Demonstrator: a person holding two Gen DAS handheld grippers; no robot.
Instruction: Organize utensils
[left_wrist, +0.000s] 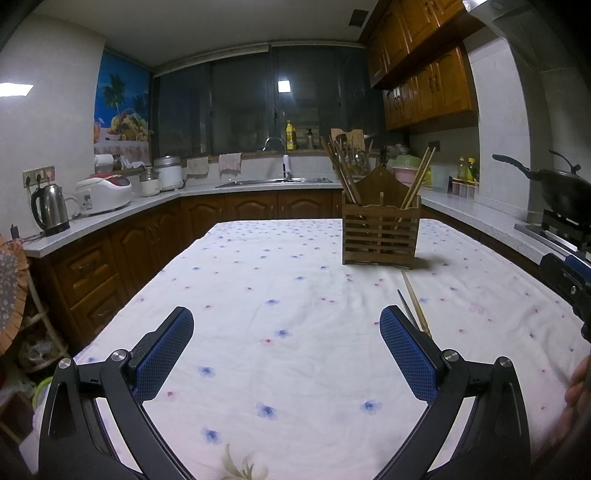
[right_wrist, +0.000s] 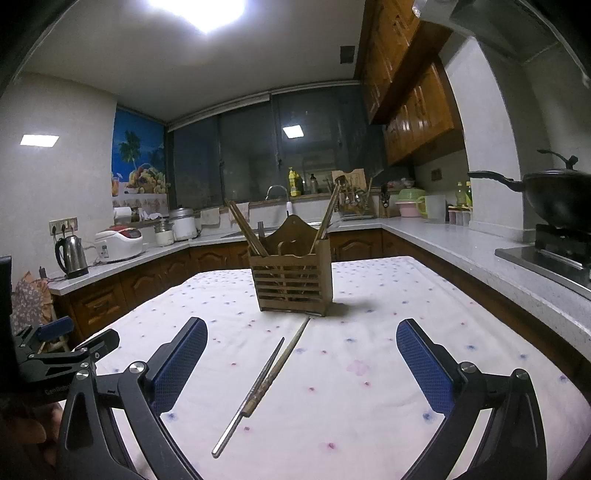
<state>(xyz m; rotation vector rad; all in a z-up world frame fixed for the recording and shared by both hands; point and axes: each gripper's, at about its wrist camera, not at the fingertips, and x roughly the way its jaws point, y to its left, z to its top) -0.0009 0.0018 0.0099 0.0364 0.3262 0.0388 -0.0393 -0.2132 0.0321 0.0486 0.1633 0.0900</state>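
While most chopsticks stand in the holder (right_wrist: 291, 275), your right gripper (right_wrist: 301, 360) and left gripper (left_wrist: 286, 354) gape empty, two chopsticks (right_wrist: 266, 380) left on the bench (right_wrist: 369, 387).

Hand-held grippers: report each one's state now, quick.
Left hand-held gripper: open, holding nothing.
Right hand-held gripper: open, holding nothing.

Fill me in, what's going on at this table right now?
A person holds a gripper in each hand over a table with a flowered cloth. Both the left gripper and the right gripper are open and hold nothing. A wooden utensil holder stands on the cloth with chopsticks leaning out of its left and right compartments. Two loose chopsticks, a metal one and a wooden one, lie side by side in front of it, straight ahead of the right gripper, not yet picked up.
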